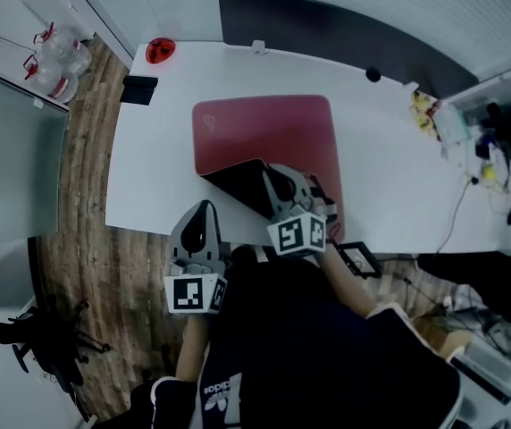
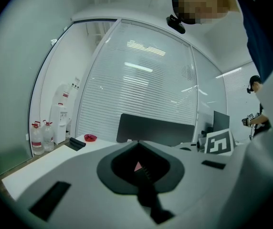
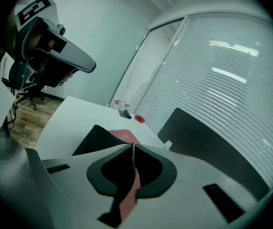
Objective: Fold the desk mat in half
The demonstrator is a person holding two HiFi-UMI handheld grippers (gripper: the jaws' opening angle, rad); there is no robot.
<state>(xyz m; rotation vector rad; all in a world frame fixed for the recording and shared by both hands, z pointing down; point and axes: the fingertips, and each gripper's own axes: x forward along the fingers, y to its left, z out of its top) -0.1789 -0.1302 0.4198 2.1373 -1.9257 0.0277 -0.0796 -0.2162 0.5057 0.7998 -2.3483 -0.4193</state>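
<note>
A red desk mat (image 1: 264, 137) lies on the white desk (image 1: 148, 186). Its near edge is lifted and turned over, so the black underside (image 1: 238, 181) shows. My right gripper (image 1: 278, 179) is shut on that raised edge, and in the right gripper view a red strip of mat (image 3: 129, 199) runs between the jaws (image 3: 133, 149). The turned-over flap (image 3: 96, 140) slopes down to the desk at the left. My left gripper (image 1: 206, 206) hovers at the desk's front edge, left of the flap and apart from it. Its jaws (image 2: 137, 162) look shut with nothing hanging from them.
On the desk's far left corner sit a red object (image 1: 160, 50) and a black item (image 1: 139, 88). A dark divider panel (image 1: 327, 29) runs along the back edge. Clutter and cables (image 1: 443, 119) fill the right end. Water bottles (image 1: 54, 56) stand on the floor at left.
</note>
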